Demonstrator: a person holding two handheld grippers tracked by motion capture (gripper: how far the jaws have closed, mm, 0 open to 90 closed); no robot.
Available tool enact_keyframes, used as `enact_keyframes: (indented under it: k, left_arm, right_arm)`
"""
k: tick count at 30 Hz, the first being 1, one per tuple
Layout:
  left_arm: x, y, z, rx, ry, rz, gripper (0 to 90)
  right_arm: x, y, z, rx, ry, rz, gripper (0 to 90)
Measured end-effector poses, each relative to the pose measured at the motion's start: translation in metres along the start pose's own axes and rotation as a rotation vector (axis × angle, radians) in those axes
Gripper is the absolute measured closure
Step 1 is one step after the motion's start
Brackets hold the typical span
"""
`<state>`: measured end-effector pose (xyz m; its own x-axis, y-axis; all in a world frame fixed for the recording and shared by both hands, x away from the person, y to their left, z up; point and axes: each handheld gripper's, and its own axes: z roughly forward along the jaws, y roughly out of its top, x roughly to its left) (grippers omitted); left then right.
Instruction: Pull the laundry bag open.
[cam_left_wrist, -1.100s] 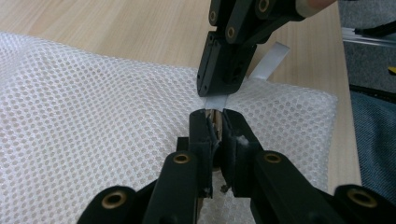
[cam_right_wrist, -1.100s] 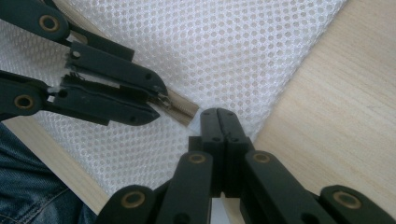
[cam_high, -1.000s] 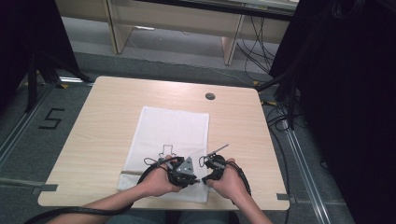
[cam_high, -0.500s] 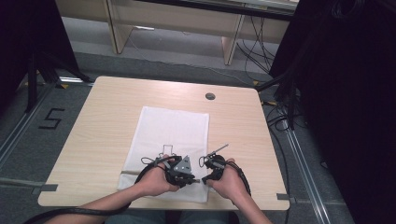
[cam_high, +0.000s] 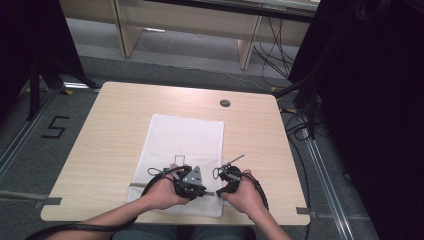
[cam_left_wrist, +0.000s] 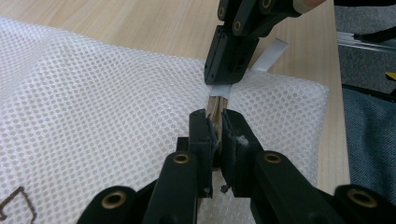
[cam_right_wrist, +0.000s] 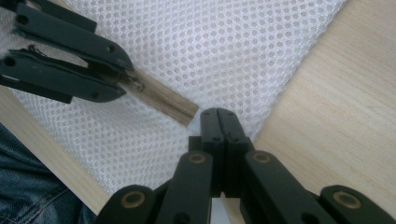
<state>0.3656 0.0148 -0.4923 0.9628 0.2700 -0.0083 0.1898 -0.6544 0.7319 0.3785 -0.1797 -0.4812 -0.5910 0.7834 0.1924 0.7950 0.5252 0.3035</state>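
A white mesh bag (cam_high: 185, 137) lies flat on the wooden table (cam_high: 115, 130), with its beige zipper (cam_right_wrist: 163, 100) running along the near edge. My left gripper (cam_left_wrist: 215, 122) is shut on the zipper, the beige tape pinched between its pads. Just beyond it, my right gripper (cam_left_wrist: 223, 83) is shut on a white tab (cam_left_wrist: 271, 52) at the zipper's end. In the right gripper view my right gripper (cam_right_wrist: 219, 114) is closed at the zipper's end, and my left gripper (cam_right_wrist: 133, 83) bites the zipper a little further along. The two grippers (cam_high: 202, 190) (cam_high: 221, 190) sit tip to tip near the table's front edge.
A round cable hole (cam_high: 225, 103) sits at the far side of the table. The front table edge (cam_right_wrist: 51, 161) lies just behind the bag, with the person's jeans (cam_right_wrist: 28, 196) below it. A small dark outline (cam_high: 179, 159) is printed on the bag.
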Motion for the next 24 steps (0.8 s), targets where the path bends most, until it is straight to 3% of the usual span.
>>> enact_keyframes:
  k: [24]
  left_arm:
    - [0.004, -0.005, -0.017, -0.003, 0.010, -0.012, 82.5]
  right_arm:
    - [0.000, 0.000, 0.000, 0.000, 0.001, 0.004, 90.0]
